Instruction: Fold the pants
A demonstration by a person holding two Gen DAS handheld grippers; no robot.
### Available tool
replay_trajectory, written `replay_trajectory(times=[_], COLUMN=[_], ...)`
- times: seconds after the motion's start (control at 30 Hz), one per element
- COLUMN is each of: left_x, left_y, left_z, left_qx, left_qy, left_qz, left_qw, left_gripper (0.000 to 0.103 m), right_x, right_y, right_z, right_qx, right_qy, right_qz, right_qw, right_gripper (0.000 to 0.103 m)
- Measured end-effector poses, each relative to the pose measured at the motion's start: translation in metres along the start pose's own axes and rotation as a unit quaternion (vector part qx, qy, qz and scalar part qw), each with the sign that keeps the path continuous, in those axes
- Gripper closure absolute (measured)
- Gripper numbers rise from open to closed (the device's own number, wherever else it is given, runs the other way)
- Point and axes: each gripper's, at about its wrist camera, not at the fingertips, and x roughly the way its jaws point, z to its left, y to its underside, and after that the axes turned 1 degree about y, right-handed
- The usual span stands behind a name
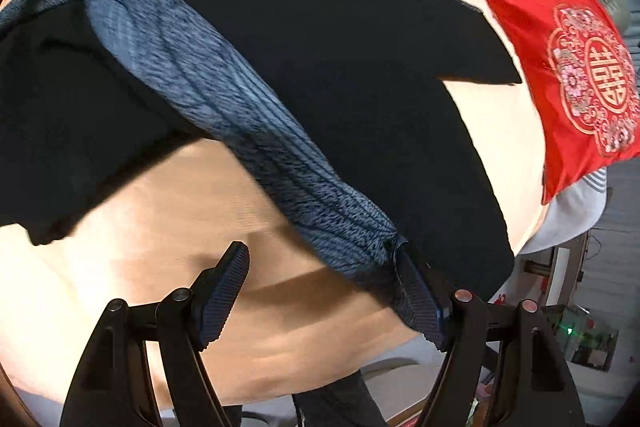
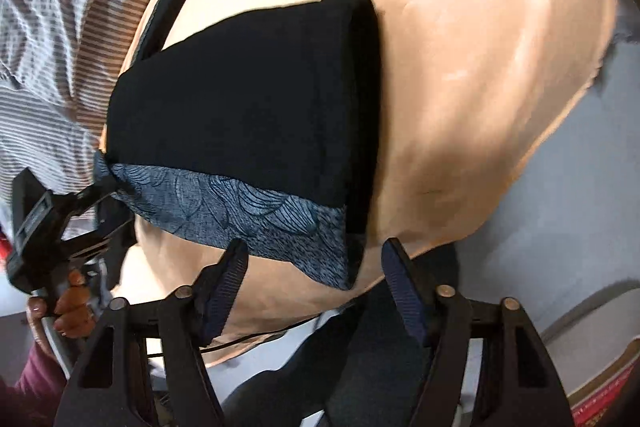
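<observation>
Two claws work the black pants [image 1: 320, 67] on the peach sheet [image 1: 200, 211]. Left claw [image 1: 328, 291]: jaws wide, one pad touching the patterned waistband [image 1: 224, 107] corner (grip uncertain). Right claw [image 2: 314, 279]: part-open, straddling the opposite corner, likely to pinch. Only the right view shows the hand [image 2: 68, 311].
</observation>
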Motion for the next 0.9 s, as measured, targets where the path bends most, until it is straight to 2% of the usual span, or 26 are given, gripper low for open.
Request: replay_trajectory(times=[0.03, 0.1, 0.13, 0.17, 0.27, 0.37, 0.47, 0.57, 0.77, 0.9], left_x=[0.003, 0.008, 0.007, 0.007, -0.009, -0.035, -0.052, -0.06, -0.059, -0.043], left_y=[-0.001, -0.002, -0.004, -0.005, -0.012, -0.025, -0.046, -0.077, -0.136, -0.175], left_z=[-0.002, -0.011, -0.016, -0.021, -0.037, -0.053, -0.065, -0.073, -0.08, -0.083], left_qx=[-0.003, -0.004, -0.001, 0.006, 0.014, 0.028, 0.027, 0.015, 0.011, 0.002], left_qy=[-0.004, -0.004, -0.005, -0.002, 0.011, 0.025, 0.03, 0.036, 0.021, -0.032], left_qz=[0.003, 0.0, -0.004, -0.002, -0.018, -0.044, -0.063, -0.073, -0.104, -0.119], left_qw=[1.0, 1.0, 1.0, 1.0, 0.9997, 0.9983, 0.9972, 0.9966, 0.9943, 0.9924], left_gripper=[0.026, 0.033, 0.057, 0.07, 0.075, 0.075, 0.075, 0.075, 0.075, 0.074], right_x=[0.002, 0.0, -0.002, -0.006, -0.027, -0.056, -0.082, -0.095, -0.091, -0.053], right_y=[-0.002, -0.005, -0.006, -0.004, -0.013, -0.034, -0.075, -0.117, -0.224, -0.291], right_z=[-0.002, -0.007, -0.007, -0.006, 0.009, 0.026, 0.045, 0.06, 0.116, 0.14], right_qx=[0.006, 0.015, 0.02, 0.021, -0.006, -0.034, -0.046, -0.053, -0.117, -0.135], right_qy=[-0.007, -0.031, -0.051, -0.064, -0.105, -0.132, -0.162, -0.174, -0.149, -0.112], right_qz=[0.011, 0.025, 0.033, 0.038, 0.044, 0.034, 0.008, -0.012, -0.019, 0.001], right_qw=[1.0, 0.999, 0.998, 0.997, 0.994, 0.99, 0.986, 0.983, 0.982, 0.984], right_gripper=[0.049, 0.078, 0.082, 0.086, 0.087, 0.087, 0.087, 0.087, 0.087, 0.087])
